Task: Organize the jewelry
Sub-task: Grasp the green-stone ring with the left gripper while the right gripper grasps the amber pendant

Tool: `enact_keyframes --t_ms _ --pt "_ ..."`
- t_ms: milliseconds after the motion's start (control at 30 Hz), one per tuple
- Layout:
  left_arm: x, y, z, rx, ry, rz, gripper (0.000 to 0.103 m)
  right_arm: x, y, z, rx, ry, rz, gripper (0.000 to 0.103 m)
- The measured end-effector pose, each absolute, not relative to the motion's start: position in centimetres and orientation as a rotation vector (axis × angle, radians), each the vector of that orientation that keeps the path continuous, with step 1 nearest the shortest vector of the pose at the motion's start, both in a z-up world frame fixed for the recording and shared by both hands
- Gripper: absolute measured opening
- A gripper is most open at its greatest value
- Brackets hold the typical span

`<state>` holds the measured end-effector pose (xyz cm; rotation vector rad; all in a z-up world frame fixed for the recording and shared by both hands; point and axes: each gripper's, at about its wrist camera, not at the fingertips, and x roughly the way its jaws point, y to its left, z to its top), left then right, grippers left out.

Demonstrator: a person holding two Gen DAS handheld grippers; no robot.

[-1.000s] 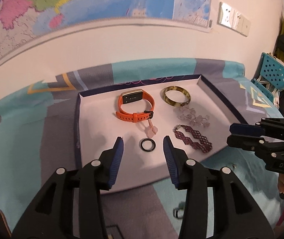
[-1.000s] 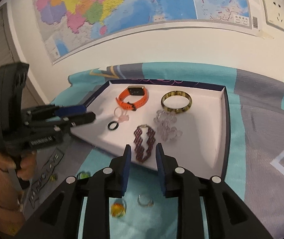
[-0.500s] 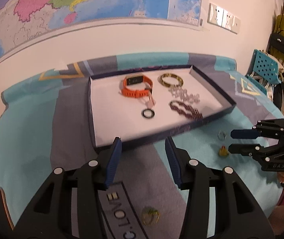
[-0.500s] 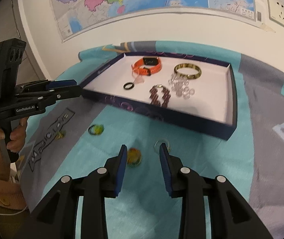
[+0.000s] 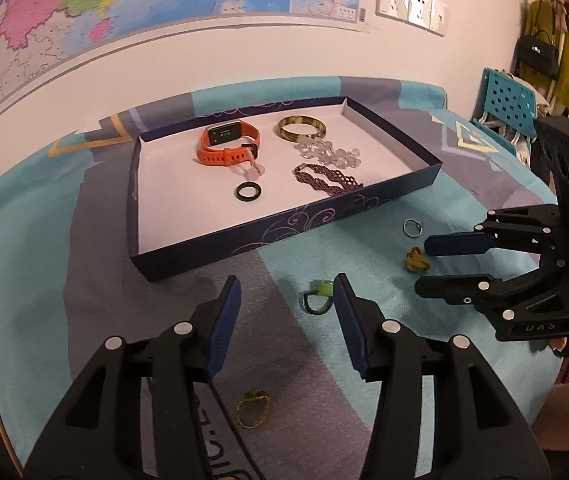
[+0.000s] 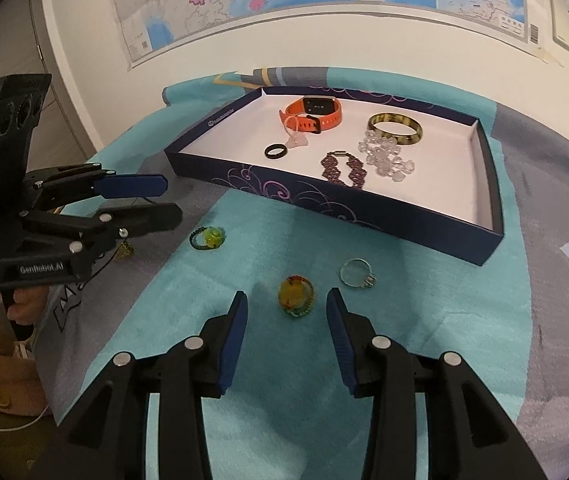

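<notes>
Teal cloth: four loose rings; tray holds six pieces; both grippers' fingers apart

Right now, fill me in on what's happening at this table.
A person is sorting jewelry into a tray with two tools. The watch, bangle, bracelets and a black ring already lie inside. Four rings are left on the cloth. The right hand-held gripper, open, frames the yellow ring; the left hand-held gripper, also open, hangs by the green ring.
</notes>
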<state>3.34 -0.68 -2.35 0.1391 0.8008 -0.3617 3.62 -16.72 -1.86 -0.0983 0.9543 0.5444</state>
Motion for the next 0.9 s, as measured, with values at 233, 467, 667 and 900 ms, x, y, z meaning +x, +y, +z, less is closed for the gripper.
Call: enact_keyframes --t_ms 233,467,667,900 --pt "3.4 -1.1 -2.8 0.151 0.813 -0.377 0.048 4.1 -16.5 -1.9 -0.12 0.956 0.518 0.025" --pt "3.4 -2.4 -3.4 0.181 0.832 -0.412 0.047 4.2 -16.6 -1.9 -0.123 0.956 0.516 0.016" --pt "4.0 -3.6 -4.4 0.204 0.868 -0.43 0.035 4.2 -17.0 -1.8 -0.101 0.956 0.521 0.016" --pt "4.5 -3.5 -4.8 0.189 0.886 -0.42 0.023 4.1 -17.1 -1.8 -0.091 0.953 0.531 0.016"
